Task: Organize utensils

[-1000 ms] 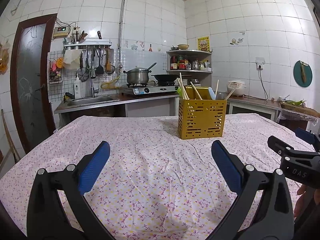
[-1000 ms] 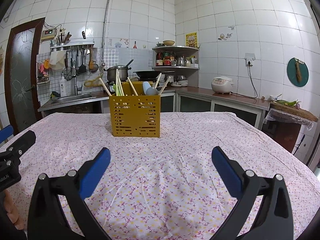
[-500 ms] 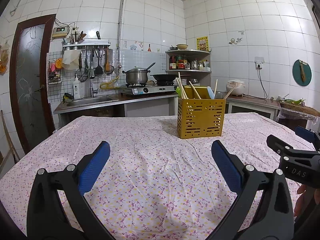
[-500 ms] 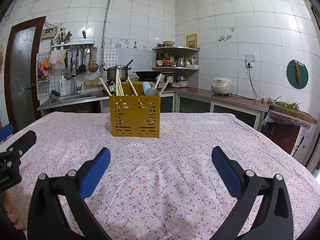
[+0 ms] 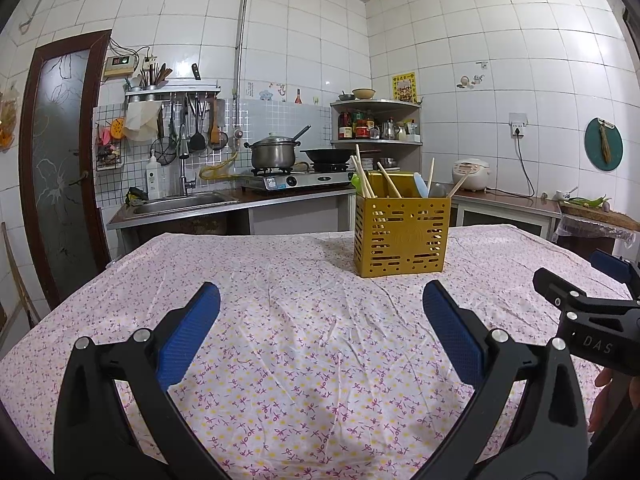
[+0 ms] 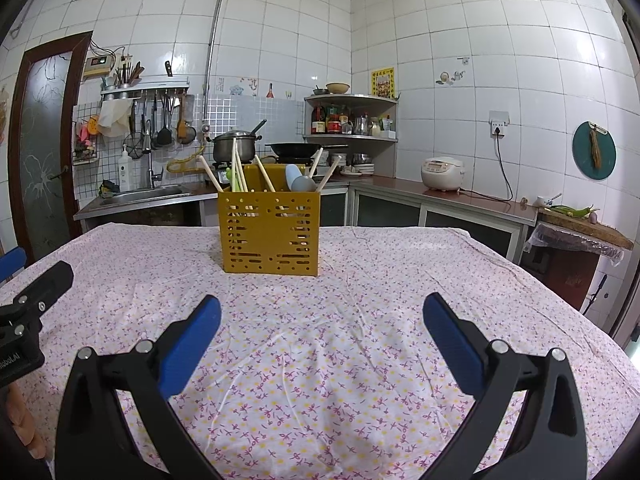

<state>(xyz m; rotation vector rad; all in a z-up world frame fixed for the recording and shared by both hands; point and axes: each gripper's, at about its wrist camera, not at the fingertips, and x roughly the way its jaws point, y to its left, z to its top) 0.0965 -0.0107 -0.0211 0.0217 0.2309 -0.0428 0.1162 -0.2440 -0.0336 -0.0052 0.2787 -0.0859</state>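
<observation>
Left wrist view:
Left gripper [image 5: 320, 320]: jaws spread wide with nothing between them, hovering over the tablecloth [image 5: 280, 320] on the near side of the caddy — probably a resting pose, since no loose utensil lies on the cloth.
Caddy [image 5: 402, 236]: a mustard-yellow box with flat walls pierced by rows of short slots, standing upright beyond and a little right of the gripper, well apart from it.
Utensils: pale wooden chopsticks [image 5: 362, 178] lean out of the caddy's left part; a light blue spoon [image 5: 421, 185] stands nearer its right. They are already inside, so the sorting looks largely done.
Right gripper [image 5: 580, 308]: black frame seen right of the caddy and nearer the camera; from here its jaws cannot be judged.

Right wrist view:
Right gripper [image 6: 322, 320]: blue textured pads [image 6: 192, 344] set far apart, empty, in front of the caddy [image 6: 271, 234] and aimed straight at it.
Chopsticks [image 6: 238, 166]: thin, straight sticks fanning above the caddy's rim; which compartment each sits in I cannot tell.
Spoon [image 6: 298, 179]: smooth rounded end, pale blue, right of the chopsticks.
Tablecloth [image 6: 360, 288]: thin white fabric with small purple and yellow flowers, lightly creased — bare around the caddy.
</observation>
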